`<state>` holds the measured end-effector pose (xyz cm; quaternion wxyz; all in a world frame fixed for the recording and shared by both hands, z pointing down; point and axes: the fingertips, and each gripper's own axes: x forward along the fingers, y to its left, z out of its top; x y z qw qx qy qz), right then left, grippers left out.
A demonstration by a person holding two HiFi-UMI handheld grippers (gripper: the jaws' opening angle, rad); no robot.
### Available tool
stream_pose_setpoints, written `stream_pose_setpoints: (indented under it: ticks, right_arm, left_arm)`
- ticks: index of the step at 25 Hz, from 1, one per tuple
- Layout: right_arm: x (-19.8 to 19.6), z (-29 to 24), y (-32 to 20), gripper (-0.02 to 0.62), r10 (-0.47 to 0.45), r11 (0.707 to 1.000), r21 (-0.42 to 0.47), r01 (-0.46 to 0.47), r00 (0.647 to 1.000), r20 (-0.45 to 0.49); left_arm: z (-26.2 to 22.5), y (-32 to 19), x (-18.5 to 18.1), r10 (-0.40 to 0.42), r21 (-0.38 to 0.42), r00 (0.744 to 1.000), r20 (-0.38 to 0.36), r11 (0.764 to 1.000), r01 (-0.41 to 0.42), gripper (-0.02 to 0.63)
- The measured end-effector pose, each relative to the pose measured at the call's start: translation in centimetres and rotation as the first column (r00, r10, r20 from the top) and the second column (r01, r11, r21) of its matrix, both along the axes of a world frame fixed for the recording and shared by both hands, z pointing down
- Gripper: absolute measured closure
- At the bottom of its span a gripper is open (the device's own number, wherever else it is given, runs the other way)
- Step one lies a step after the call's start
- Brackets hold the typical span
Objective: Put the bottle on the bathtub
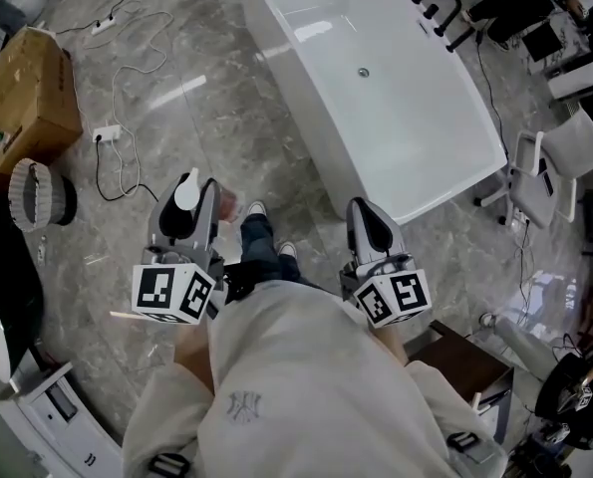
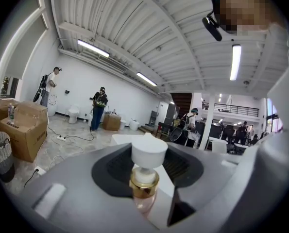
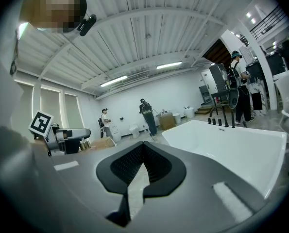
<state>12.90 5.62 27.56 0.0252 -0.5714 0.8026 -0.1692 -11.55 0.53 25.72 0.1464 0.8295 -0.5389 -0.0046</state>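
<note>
Between the jaws of the left tool (image 1: 194,199) the bottle (image 2: 145,176) is pinched upright, likely for a steady set-down; right tool (image 3: 143,147) pressed together, empty; bathtub (image 1: 401,118) ahead of both.

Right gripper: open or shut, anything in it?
Shut, empty. In the right gripper view the right gripper has its jaws meeting at the tips with nothing between them; the bottle is in the left gripper.

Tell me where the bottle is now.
Head view, left side: the bottle is clamped in the left tongs, over the floor, short of the bathtub.
</note>
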Motion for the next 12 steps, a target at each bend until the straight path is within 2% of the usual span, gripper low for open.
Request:
stream_pose_setpoints:
  ticks: [12]
  right_arm:
    - [-2.4, -0.2, -10.1, 0.597, 0.114, 0.993, -0.009, -0.114, 0.993, -0.013]
  left_arm:
    - [-0.1, -11.5, -1.9, 0.131, 0.001, 0.991, 0.027, 0.991, -0.132, 0.391]
